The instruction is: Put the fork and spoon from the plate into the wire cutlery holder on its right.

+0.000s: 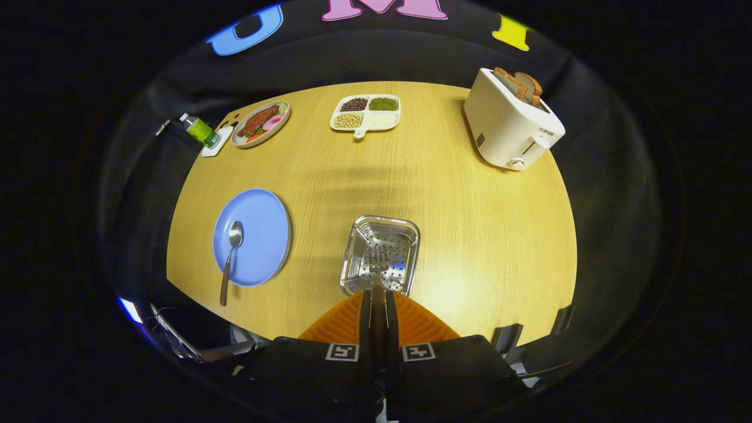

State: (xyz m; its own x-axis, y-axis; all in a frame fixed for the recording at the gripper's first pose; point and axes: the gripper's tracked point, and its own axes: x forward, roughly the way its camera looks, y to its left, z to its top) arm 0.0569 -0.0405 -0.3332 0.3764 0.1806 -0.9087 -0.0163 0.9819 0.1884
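So the fork (378, 276) is clamped by its handle between the gripper (378, 305) fingers, both pressing on it, tines pointing ahead and hanging over the open mouth of the wire cutlery holder (405, 232). It looks like plain stainless steel, so I'd guess stiff, light and pretty slick. A thin polished handle like that can pivot or slide in a pinch grip, which is why holding it well back on the handle and keeping it in line with the fingers seems right. It isn't fragile, so a short drop into the holder shouldn't hurt anything.

The holder itself sits just ahead of the fingertips at 12 o'clock, a shiny perforated metal basket that's probably light enough to scoot if the fork catches its rim.

Over at about 10 o'clock from the gripper is the blue plate (264, 235), and the spoon (230, 258) lies on it with the bowl on the plate and the handle sticking out past the rim toward the table edge. It looks like the same metal, smooth and thin. That overhanging handle looks like the easiest place to grab, since the fingers can get around it without scraping the plate.

Further out: a toaster (508, 126) at 1 o'clock, a divided snack tray (382, 120) at 12, a food plate (260, 123) and a bottle (198, 129) around 11.
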